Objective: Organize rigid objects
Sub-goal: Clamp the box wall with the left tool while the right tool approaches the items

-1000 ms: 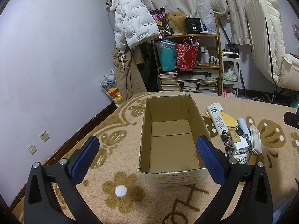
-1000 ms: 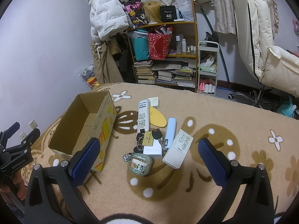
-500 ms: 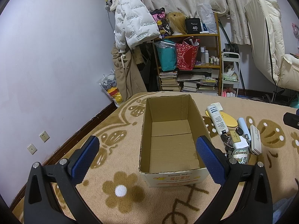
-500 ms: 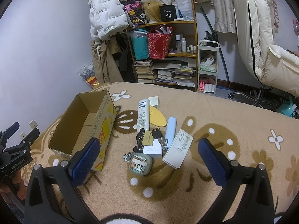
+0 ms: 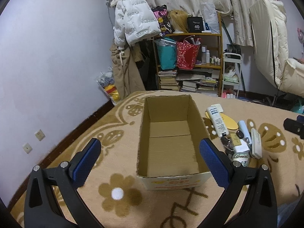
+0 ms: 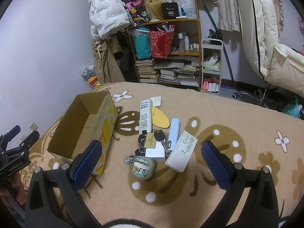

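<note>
Beige flowered blanket underfoot: the left gripper hovers spread wide over the empty cardboard box; the right gripper, likewise apart, hangs right of it, seemingly above the cartoon case.

Blanket — box, remote.

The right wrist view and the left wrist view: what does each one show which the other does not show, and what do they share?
Only the right wrist view shows the box's yellow printed side, the top of the green round case and the remote's buttons. Only the left wrist view shows the whole bare floor of the cardboard box, with nothing in it. Both show the box, the white bottle and the blue case on the blanket, with the right gripper and the left gripper open and holding nothing.
</note>
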A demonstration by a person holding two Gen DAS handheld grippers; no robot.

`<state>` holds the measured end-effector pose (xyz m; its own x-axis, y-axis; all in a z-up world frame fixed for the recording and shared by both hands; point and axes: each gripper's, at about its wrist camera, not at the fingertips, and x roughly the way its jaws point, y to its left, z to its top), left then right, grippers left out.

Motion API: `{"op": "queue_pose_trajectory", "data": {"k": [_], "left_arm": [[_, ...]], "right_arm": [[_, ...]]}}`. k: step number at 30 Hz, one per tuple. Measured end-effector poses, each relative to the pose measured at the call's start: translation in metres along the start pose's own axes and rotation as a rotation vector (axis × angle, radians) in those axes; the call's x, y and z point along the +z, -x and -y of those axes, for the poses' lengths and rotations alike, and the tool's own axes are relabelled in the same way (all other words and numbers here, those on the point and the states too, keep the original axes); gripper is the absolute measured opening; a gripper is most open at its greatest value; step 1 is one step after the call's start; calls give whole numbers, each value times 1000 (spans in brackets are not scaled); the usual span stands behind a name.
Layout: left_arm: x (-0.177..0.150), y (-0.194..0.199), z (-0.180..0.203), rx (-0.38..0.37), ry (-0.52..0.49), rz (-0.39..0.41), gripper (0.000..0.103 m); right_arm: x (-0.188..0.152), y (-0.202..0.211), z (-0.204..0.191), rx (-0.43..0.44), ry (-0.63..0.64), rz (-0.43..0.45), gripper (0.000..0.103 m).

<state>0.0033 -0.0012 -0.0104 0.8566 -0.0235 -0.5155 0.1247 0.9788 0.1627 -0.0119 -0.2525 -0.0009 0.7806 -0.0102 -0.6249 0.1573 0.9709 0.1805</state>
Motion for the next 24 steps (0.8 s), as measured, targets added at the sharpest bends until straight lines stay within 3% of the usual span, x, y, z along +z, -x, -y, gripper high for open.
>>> {"op": "queue_pose_trajectory", "data": {"k": [11, 24], "left_arm": [[11, -31, -3, -44, 23, -54, 103], [26, -85, -28, -34, 65, -163, 103]], "right_arm": [[-1, -33, -4, 3, 9, -63, 103], [2, -72, -1, 7, -9, -139, 103]]}}
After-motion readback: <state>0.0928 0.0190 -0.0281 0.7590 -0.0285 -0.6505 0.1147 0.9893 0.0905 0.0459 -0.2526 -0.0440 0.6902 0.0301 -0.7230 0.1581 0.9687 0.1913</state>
